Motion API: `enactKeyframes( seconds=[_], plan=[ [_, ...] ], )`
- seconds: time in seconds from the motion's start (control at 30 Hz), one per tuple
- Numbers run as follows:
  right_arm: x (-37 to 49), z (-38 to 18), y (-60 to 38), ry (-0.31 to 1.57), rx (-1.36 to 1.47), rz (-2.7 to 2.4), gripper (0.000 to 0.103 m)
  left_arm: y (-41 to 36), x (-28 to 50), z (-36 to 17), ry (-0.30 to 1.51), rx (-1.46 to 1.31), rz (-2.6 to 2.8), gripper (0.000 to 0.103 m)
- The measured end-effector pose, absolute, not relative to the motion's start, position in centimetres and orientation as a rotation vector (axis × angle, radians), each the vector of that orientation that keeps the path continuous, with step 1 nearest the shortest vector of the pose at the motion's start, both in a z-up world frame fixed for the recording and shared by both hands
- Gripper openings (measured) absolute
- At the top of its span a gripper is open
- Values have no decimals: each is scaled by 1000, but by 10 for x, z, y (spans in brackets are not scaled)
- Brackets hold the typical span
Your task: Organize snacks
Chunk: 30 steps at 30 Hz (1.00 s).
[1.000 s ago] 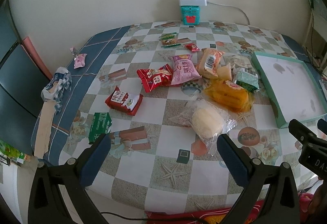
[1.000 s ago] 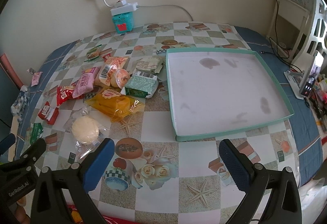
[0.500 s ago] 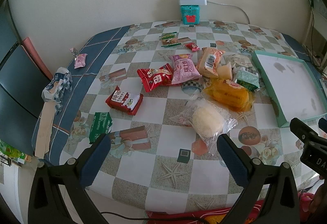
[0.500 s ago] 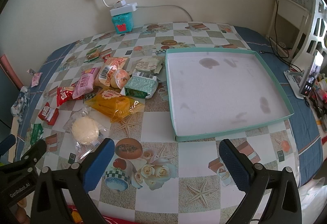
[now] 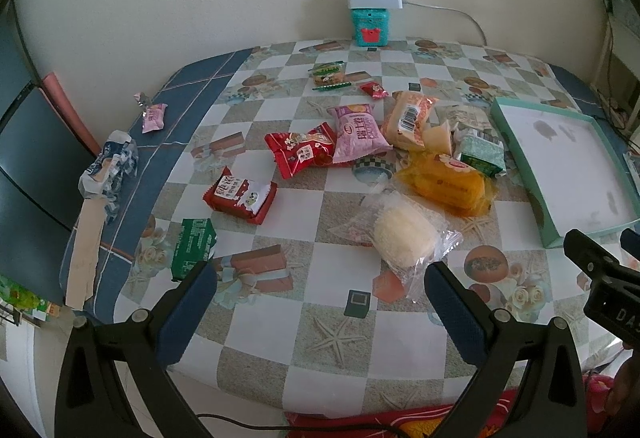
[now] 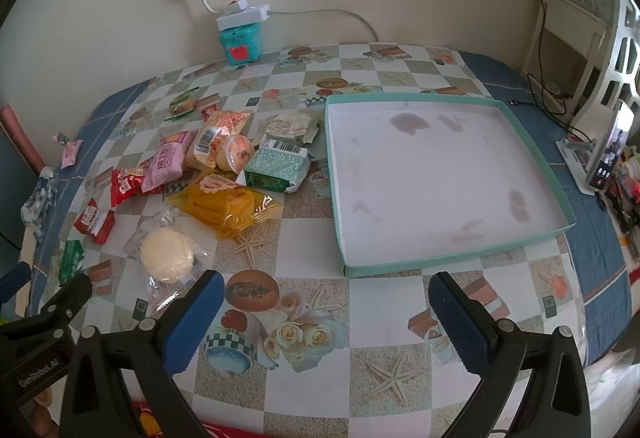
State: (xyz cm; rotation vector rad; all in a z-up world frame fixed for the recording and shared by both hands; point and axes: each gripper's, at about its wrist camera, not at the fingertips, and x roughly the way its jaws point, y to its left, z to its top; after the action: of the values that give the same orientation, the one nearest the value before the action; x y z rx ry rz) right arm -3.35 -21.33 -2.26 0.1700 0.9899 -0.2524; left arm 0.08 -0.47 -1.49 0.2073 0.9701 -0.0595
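Note:
Several wrapped snacks lie in a loose heap on the patterned tablecloth: a round white bun in clear wrap, an orange packet, a pink packet, a red packet, a red box-shaped pack and a small green pack. A shallow teal tray with a white floor sits to the right, nothing in it. My left gripper hangs open just short of the bun. My right gripper is open above the table near the tray's front edge.
A teal box topped by a white power strip and bulb stands at the back wall. Small candies lie behind the heap and a pink one at the left edge. A phone on a stand is far right.
Both views have shifted only slightly; the left gripper has edged a little toward the bun. The snacks and the tray lie where they were.

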Motion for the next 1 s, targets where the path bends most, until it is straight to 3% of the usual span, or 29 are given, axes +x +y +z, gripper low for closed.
enactKeyframes(
  seconds=[0.4,0.8,1.0],
  plan=[
    [-22,-28,-198,1004,124,-214,103,16,9,-17,1005,89,-113,103],
    [17,-37,-159,1021,184,-36,103,123,39,-23,973,-183,8,103],
    [32,-48,-131,1065,151,45,103,161,54,-42,1014,-186,100,103]
  ],
)
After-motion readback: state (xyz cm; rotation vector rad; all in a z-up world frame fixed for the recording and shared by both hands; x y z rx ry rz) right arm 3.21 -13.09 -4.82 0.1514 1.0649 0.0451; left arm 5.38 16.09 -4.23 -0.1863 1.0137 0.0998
